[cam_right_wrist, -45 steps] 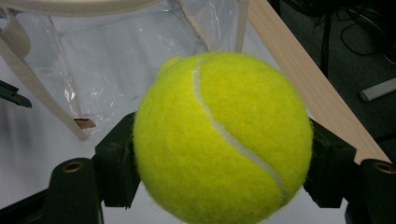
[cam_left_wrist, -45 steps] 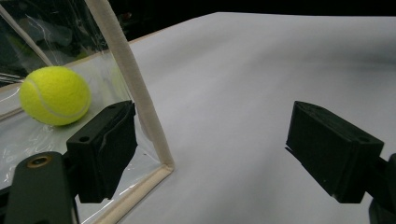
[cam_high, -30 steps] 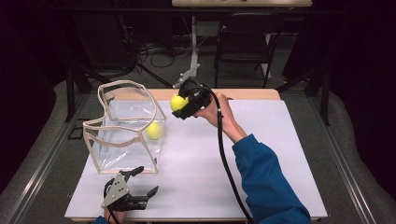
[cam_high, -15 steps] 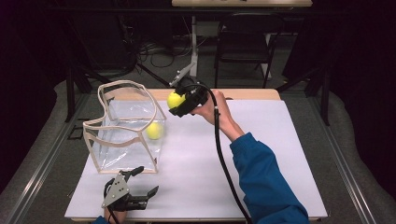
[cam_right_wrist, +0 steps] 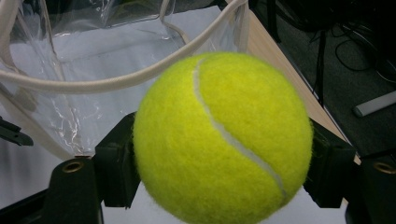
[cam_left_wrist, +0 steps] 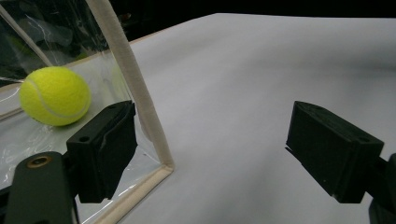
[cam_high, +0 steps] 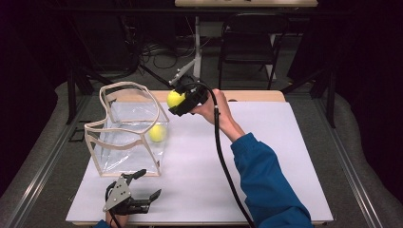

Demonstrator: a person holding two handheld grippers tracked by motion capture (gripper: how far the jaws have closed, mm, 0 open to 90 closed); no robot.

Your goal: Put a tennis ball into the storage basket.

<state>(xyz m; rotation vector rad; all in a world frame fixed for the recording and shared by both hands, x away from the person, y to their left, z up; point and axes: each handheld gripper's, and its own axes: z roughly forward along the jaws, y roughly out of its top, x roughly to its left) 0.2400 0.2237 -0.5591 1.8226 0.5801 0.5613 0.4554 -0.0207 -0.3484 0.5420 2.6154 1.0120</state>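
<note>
Nearest you, at the front edge of the white counter (cam_high: pixel 266 156), your left hand-held gripper (cam_high: pixel 145 197) rests low with its two black jaws spread wide apart and nothing between them. In the left gripper view, one jaw sits just beside the cream-trimmed corner of the clear plastic bag (cam_left_wrist: pixel 140 107), without pressing on it. Just beyond it, that bag (cam_high: pixel 126 137) stands upright and open-topped on the left part of the counter. One tennis ball (cam_high: pixel 157 132) lies inside it on the bottom, near its right wall; the left gripper view shows this ball (cam_left_wrist: pixel 55 95) through the clear side. Farther back, your right arm in a blue sleeve (cam_high: pixel 266 185) reaches across the counter. Your right hand-held gripper (cam_high: pixel 183 100) is raised just beside the bag's far right rim, its jaws clamped on either side of a second tennis ball (cam_high: pixel 175 99), which looms large and yellow in the right gripper view (cam_right_wrist: pixel 224 140).
</note>
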